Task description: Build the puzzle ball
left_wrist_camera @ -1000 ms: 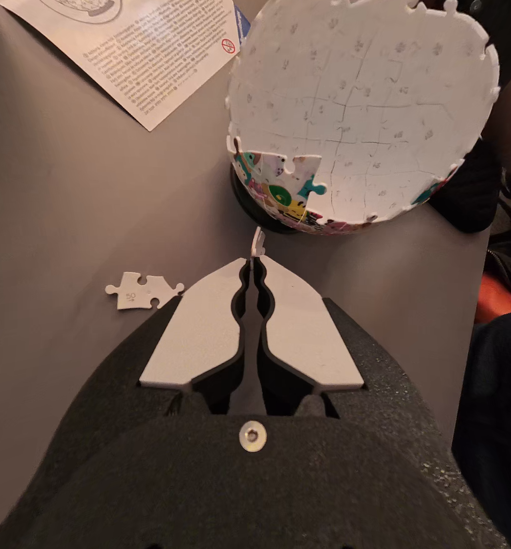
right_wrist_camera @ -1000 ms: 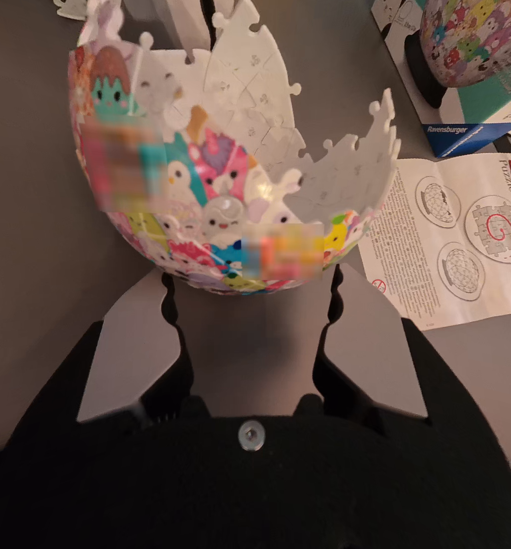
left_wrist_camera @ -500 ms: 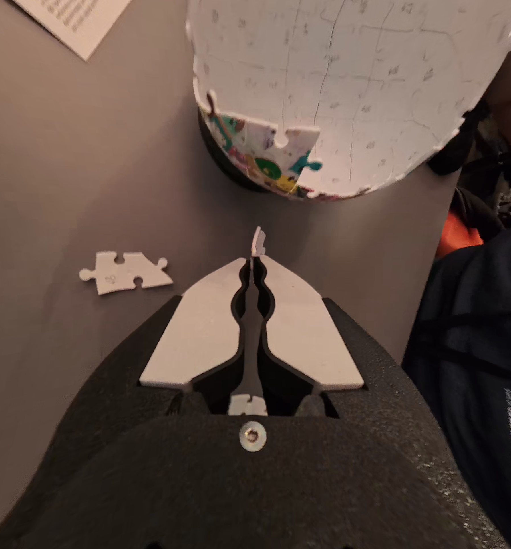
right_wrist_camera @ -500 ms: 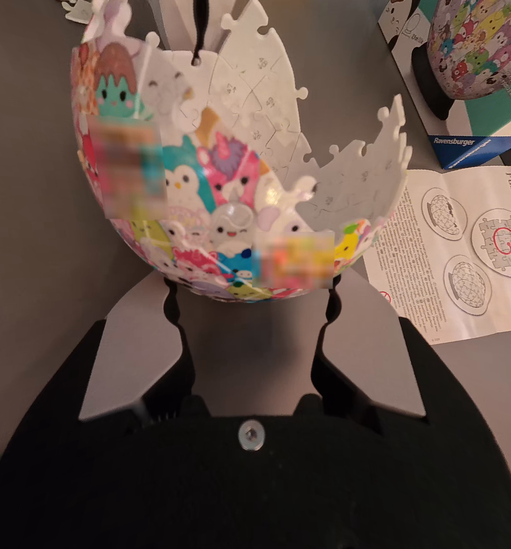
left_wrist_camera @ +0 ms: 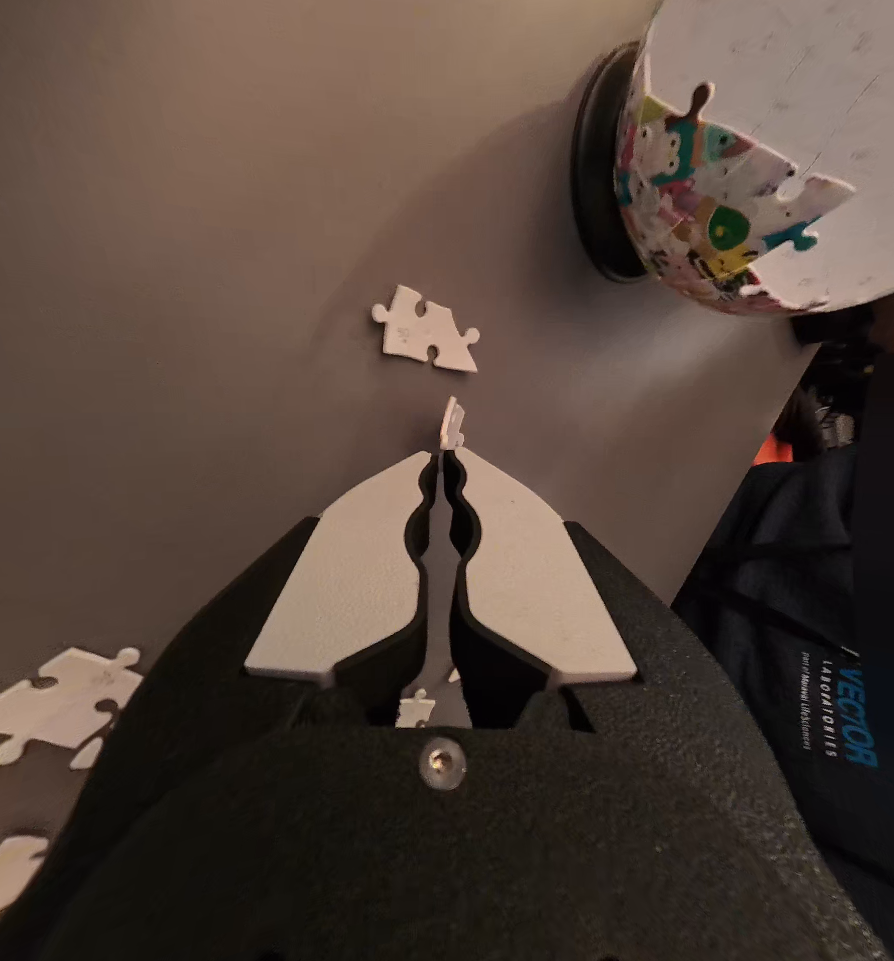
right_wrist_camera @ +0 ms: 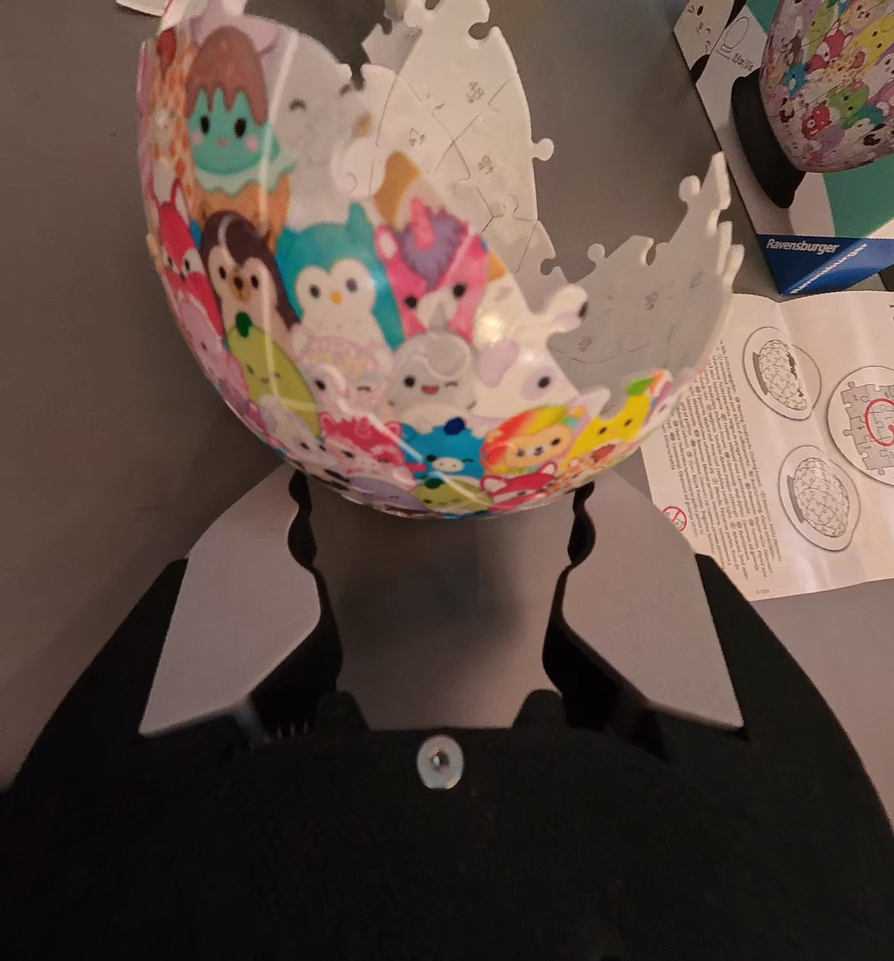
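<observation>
- Currently the left gripper (left_wrist_camera: 443, 453) is clamped on a small white puzzle piece (left_wrist_camera: 452, 430), held edge-on above the grey table (left_wrist_camera: 174, 208).
- Right gripper (right_wrist_camera: 440, 489): fingers spread wide, gripping nothing, tips just under the half-built puzzle ball (right_wrist_camera: 382, 312).
- Ball: outside printed with colourful cartoon animals, inside white with small printed marks; it sits on a black stand (left_wrist_camera: 598, 182).
- Loose white piece (left_wrist_camera: 426, 337) lies flat near the held one; more pieces (left_wrist_camera: 55, 702) at lower left.
- Printed box (right_wrist_camera: 824, 130) bearing a brand mark and a folded instruction sheet (right_wrist_camera: 808, 442) with diagrams lie right of the ball.
</observation>
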The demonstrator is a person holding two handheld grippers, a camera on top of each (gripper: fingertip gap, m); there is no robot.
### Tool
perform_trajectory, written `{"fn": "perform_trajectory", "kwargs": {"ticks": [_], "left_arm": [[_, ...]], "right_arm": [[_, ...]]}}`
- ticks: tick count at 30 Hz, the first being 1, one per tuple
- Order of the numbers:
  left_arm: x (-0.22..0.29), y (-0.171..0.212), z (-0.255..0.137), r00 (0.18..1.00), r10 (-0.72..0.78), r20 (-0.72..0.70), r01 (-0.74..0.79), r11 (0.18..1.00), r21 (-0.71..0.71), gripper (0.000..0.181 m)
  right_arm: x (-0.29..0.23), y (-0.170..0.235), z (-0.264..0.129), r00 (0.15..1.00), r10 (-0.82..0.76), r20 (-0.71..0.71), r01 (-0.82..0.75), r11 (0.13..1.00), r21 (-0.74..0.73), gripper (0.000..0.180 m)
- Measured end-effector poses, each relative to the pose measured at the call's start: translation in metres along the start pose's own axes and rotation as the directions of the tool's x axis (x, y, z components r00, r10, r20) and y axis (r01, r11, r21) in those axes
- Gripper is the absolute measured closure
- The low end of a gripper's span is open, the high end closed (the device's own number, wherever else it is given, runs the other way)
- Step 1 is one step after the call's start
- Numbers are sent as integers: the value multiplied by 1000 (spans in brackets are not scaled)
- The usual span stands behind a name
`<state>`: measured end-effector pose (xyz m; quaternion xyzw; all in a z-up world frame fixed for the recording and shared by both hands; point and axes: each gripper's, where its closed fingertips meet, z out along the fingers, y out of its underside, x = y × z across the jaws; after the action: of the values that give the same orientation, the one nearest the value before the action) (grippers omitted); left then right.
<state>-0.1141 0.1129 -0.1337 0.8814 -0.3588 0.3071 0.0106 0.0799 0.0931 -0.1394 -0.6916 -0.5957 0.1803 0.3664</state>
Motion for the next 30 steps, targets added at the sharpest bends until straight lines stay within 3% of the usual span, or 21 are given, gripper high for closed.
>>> {"fn": "perform_trajectory", "kwargs": {"ticks": [9, 16, 19, 21, 24, 27, 30], "left_arm": [[-14, -1, 0, 993, -98, -60, 99, 995, 12, 178], [-32, 5, -7, 992, -116, 54, 115, 993, 23, 158], [-31, 1, -22, 990, -99, 102, 88, 990, 106, 157], [-17, -6, -31, 992, -47, 116, 24, 981, 190, 157], [20, -12, -25, 977, 148, 156, -183, 954, 236, 154], [47, -17, 0, 920, 317, 231, -368, 900, 232, 143], [73, -25, 25, 897, 389, 211, -434, 866, 248, 120]], "right_arm": [[0, 0, 0, 1000, 0, -2, 0, 1000, 0, 82], [0, 1, 0, 1000, -8, -8, 8, 1000, 2, 82], [0, 0, -1, 1000, -8, -7, 8, 1000, 5, 82], [1, -1, -1, 1000, -4, -12, 4, 1000, 14, 82], [2, -2, -1, 1000, 16, -1, -16, 1000, 21, 82], [3, -3, 0, 999, 39, 12, -39, 999, 35, 82], [2, -1, 1, 998, 53, 22, -54, 998, 31, 82]]}}
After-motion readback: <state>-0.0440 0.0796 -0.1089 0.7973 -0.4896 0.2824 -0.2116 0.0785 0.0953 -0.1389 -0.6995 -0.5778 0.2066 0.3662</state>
